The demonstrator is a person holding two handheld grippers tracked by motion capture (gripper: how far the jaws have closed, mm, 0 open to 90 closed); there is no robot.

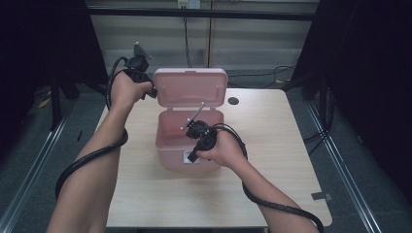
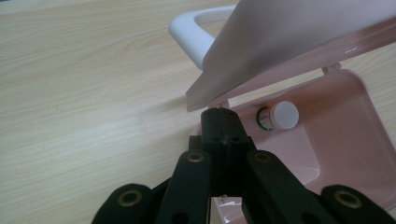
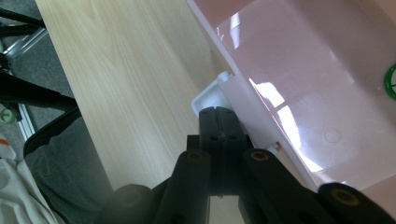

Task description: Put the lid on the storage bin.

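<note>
One pink plastic box [image 1: 187, 141] sits near the middle of a pale wooden table [image 1: 282, 160], a little toward its far edge. Its one hinged lid [image 1: 190, 87] stands open, tilted back toward the far edge.

Two hand-held grippers are in play, one in each of the person's hands. The left gripper [image 1: 151, 92] is at the left end of the open lid, near the far left corner of the table. In the left gripper view its two black jaws are pressed together with nothing between them, their tips [image 2: 223, 114] just beside the box's back rim and under the lid's lower edge [image 2: 261, 84]; whether they touch the plastic cannot be told.

The right gripper [image 1: 191, 156] is at the front wall of the box, the side nearest the person. Its two jaws are also together and empty. In the right gripper view their tips [image 3: 219, 114] are just beside the one white latch [image 3: 212, 98] on the front rim.

Inside the box [image 2: 336, 140], in the left gripper view, lies one small bottle [image 2: 278, 115] with a white cap and a green-marked label, on its side against the back wall near a corner. One white handle [image 2: 191, 30] curves out beyond the lid (it rests toward the tabletop). One black cable trails from each gripper along each forearm.
</note>
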